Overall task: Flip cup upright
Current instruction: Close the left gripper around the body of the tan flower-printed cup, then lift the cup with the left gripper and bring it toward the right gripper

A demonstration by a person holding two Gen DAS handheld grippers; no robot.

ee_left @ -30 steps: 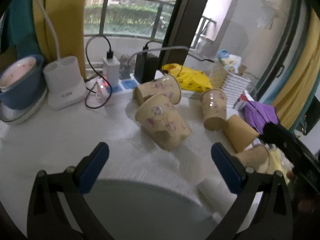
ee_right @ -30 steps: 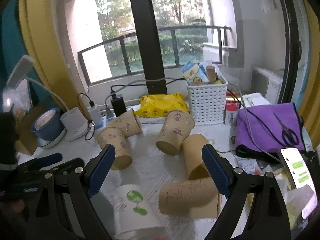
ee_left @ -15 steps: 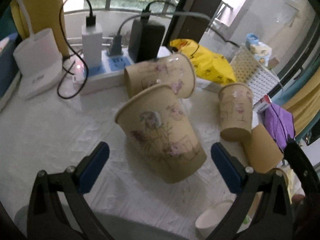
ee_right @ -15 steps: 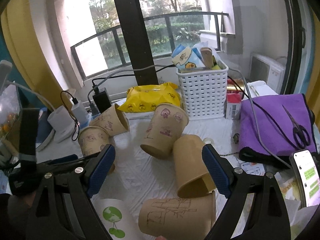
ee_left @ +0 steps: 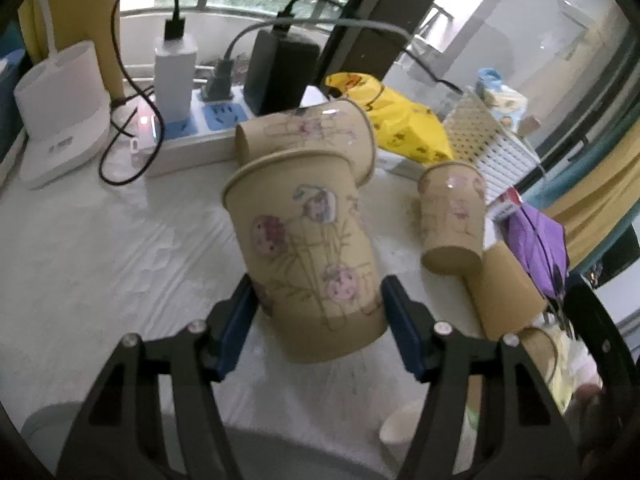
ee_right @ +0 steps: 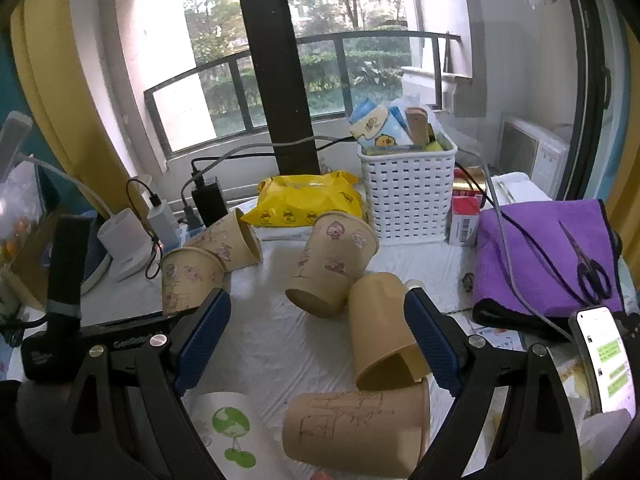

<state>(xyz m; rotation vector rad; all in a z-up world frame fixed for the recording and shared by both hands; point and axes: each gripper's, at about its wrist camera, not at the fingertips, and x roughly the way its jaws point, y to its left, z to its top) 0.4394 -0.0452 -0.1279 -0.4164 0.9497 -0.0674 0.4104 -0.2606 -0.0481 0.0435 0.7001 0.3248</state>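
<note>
A tan paper cup with pink flower drawings (ee_left: 308,256) leans on the white cloth, rim up and away from me. My left gripper (ee_left: 316,320) has its two blue pads against the cup's lower sides. The same cup (ee_right: 188,280) shows at the left of the right wrist view, with the left gripper's black body (ee_right: 64,312) beside it. My right gripper (ee_right: 316,344) is open and empty above several cups lying on their sides: a plain tan one (ee_right: 384,332), a drawn-on one (ee_right: 356,428) and a white one with a green print (ee_right: 228,432).
Another flowered cup (ee_left: 308,140) lies on its side behind the held one, against a power strip (ee_left: 188,136) with chargers. A third flowered cup (ee_left: 452,220) leans to the right. A yellow packet (ee_right: 308,200), white basket (ee_right: 408,192), purple cloth with scissors (ee_right: 552,256) and phone (ee_right: 604,360) crowd the right.
My left gripper moved forward to the leaning flowered cup and narrowed until its pads reached the cup's sides. My right gripper moved slightly closer over the lying cups and stayed open.
</note>
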